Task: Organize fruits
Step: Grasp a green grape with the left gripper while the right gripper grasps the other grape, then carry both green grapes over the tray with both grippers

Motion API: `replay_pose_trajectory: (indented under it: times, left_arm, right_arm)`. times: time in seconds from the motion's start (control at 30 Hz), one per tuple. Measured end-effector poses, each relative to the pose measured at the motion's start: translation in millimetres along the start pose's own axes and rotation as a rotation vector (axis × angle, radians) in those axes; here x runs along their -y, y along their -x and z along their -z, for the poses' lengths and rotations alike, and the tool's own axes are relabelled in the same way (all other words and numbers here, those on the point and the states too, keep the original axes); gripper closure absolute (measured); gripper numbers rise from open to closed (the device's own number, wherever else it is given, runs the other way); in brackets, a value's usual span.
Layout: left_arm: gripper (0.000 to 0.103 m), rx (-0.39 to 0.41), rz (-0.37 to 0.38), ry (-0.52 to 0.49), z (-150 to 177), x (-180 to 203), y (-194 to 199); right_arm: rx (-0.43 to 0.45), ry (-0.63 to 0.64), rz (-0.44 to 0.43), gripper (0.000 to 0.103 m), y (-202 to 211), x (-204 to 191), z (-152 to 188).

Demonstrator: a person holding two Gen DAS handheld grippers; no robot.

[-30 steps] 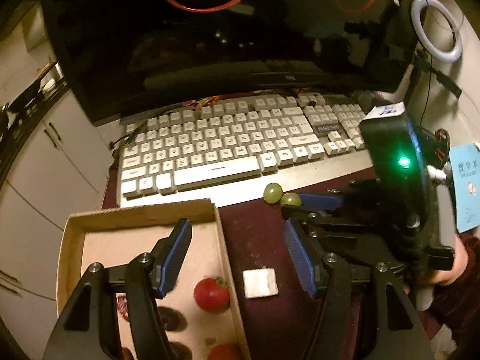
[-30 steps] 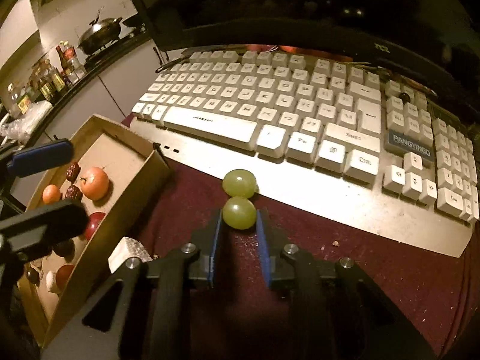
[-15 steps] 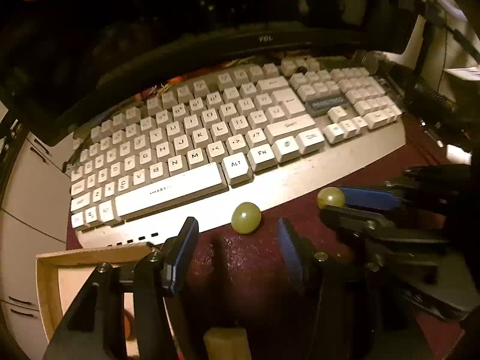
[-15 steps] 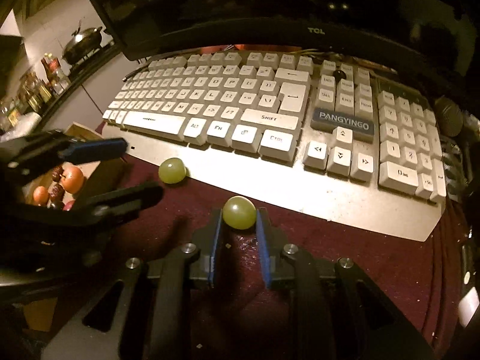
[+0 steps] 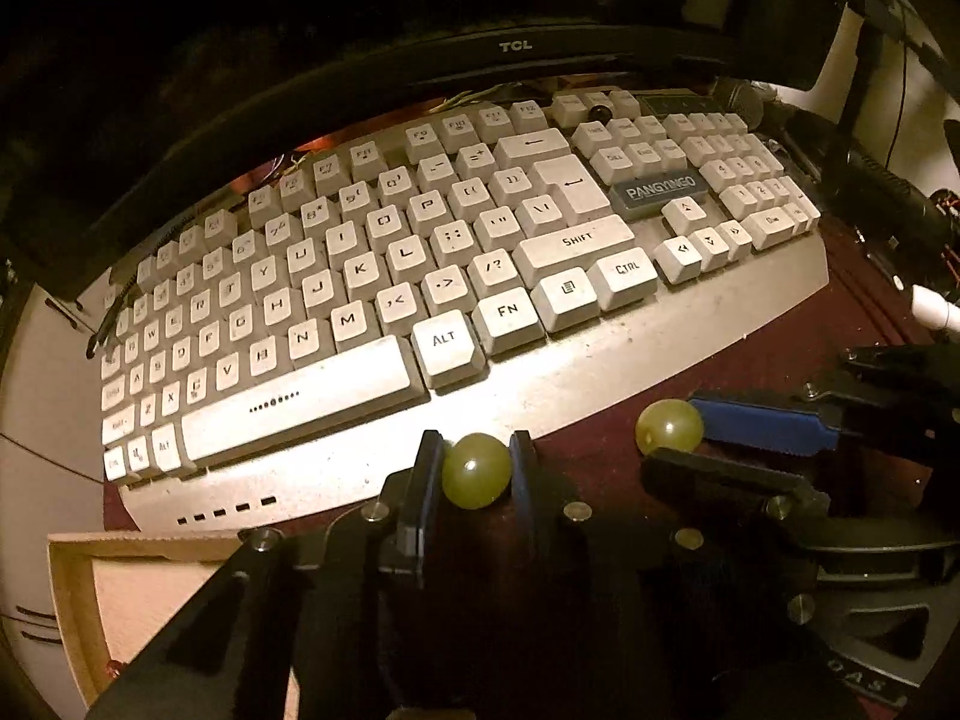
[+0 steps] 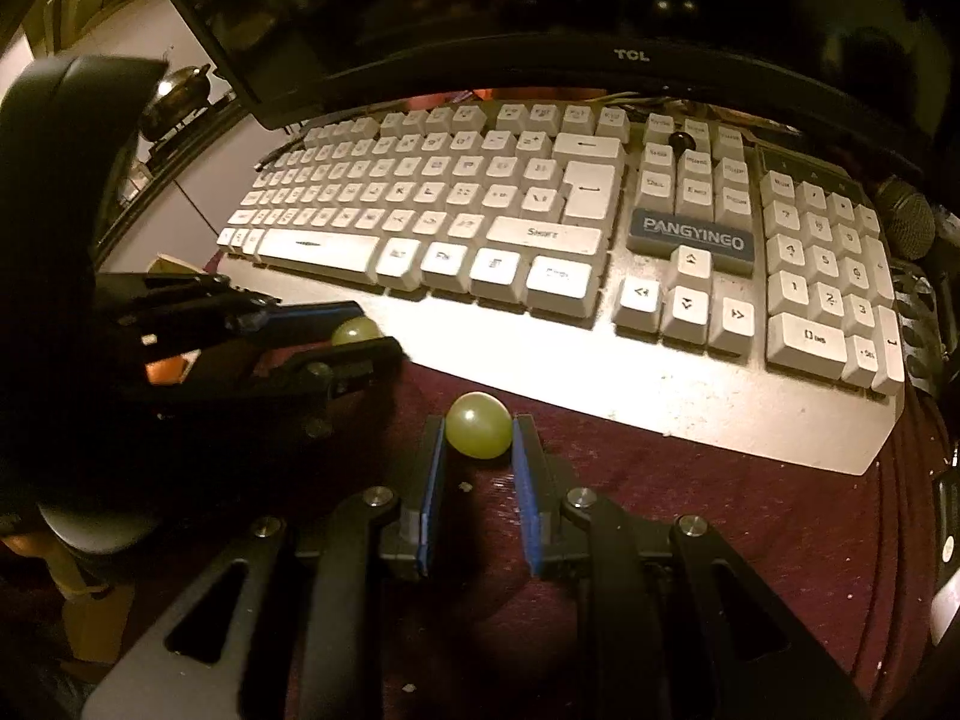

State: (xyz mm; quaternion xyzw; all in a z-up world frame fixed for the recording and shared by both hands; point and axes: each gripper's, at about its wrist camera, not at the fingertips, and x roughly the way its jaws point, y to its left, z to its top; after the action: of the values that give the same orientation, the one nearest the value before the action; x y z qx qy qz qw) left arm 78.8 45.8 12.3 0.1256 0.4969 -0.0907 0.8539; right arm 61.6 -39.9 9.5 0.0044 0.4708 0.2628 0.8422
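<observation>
The left gripper (image 5: 477,471) has swung away from the box (image 5: 90,564) and come down at the keyboard's front edge, and its jaws, wide a second ago, have just been closing; they now press on a green grape (image 5: 476,479) from both sides. The right gripper (image 6: 478,438) has slid along the keyboard (image 6: 570,252) with its own grape (image 6: 478,425) and its blue pads grip that one as before (the two grapes touched a second ago and now lie apart, one in each grip). In the right view the left gripper (image 6: 360,339) shows from the side, with its grape (image 6: 354,331) peeping out between the fingers. I judge that both loose grapes are now secured and the next step is to carry them to the box, whose corner shows at the lower left of the left view; the fruit in it is hidden now save for a red speck at the edge. Grapes are soft and round, so a hard squeeze could split them and a loose one could let them roll. The surface is a dark red cloth (image 6: 750,540), speckled with crumbs. Behind the keyboard stands a dark monitor (image 5: 516,45), with a microphone (image 6: 909,222) at the far right. The room is dim; a pot (image 6: 180,90) on a stove shows far left.
</observation>
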Motion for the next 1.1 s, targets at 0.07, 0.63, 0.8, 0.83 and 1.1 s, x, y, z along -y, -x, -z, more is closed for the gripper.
replay_pose_trajectory:
  times: [0.07,0.63,0.8,0.83,1.1]
  left_arm:
    - [0.083,0.002,0.010,0.023,0.3,2.4,0.9]
    - [0.083,0.232,0.012,0.218,47.6,-50.7,130.3]
    - [0.083,0.260,-0.045,0.273,69.4,-88.3,157.4]
    - [0.083,0.262,-0.060,0.289,76.3,-98.5,162.6]
    - [0.083,0.183,-0.124,0.353,114.8,-142.7,150.5]
  right_arm:
    - [0.013,0.008,0.010,0.079,2.9,-3.4,-1.0]
    - [0.134,0.101,0.005,0.079,53.2,-73.0,-25.5]
    - [0.133,0.142,-0.073,0.079,50.7,-120.7,-35.2]
    - [0.131,0.147,-0.084,0.079,48.6,-128.1,-35.1]
    - [0.073,0.135,-0.121,0.079,9.4,-176.7,-41.2]
